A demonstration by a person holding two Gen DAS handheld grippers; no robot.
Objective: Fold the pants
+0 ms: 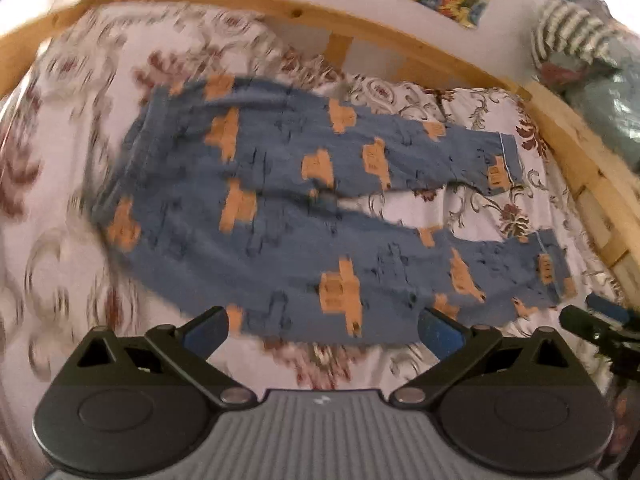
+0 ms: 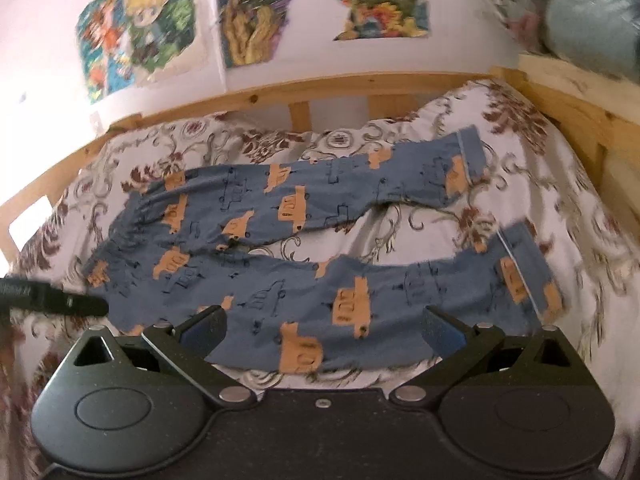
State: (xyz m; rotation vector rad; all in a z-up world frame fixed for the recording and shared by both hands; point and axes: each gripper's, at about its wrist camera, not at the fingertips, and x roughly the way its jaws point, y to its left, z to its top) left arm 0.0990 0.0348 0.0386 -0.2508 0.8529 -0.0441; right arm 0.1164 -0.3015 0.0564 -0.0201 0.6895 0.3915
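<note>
Blue pants (image 1: 280, 216) printed with orange vehicles lie spread flat on a floral bedsheet, waistband to the left, both legs running right and parted. The same pants (image 2: 304, 248) fill the middle of the right wrist view. My left gripper (image 1: 322, 330) hovers open over the near edge of the lower leg, holding nothing. My right gripper (image 2: 322, 330) is also open and empty above the lower leg's near edge. A dark tip of the right gripper (image 1: 596, 326) shows at the right edge of the left wrist view; a tip of the left gripper (image 2: 56, 302) shows near the waistband.
The floral bedsheet (image 1: 60, 208) covers a bed with a wooden frame rail (image 1: 360, 20) along the far and right sides. Colourful pictures (image 2: 248, 20) hang on the white wall. A striped and pale-blue cloth heap (image 1: 592, 64) sits past the right rail.
</note>
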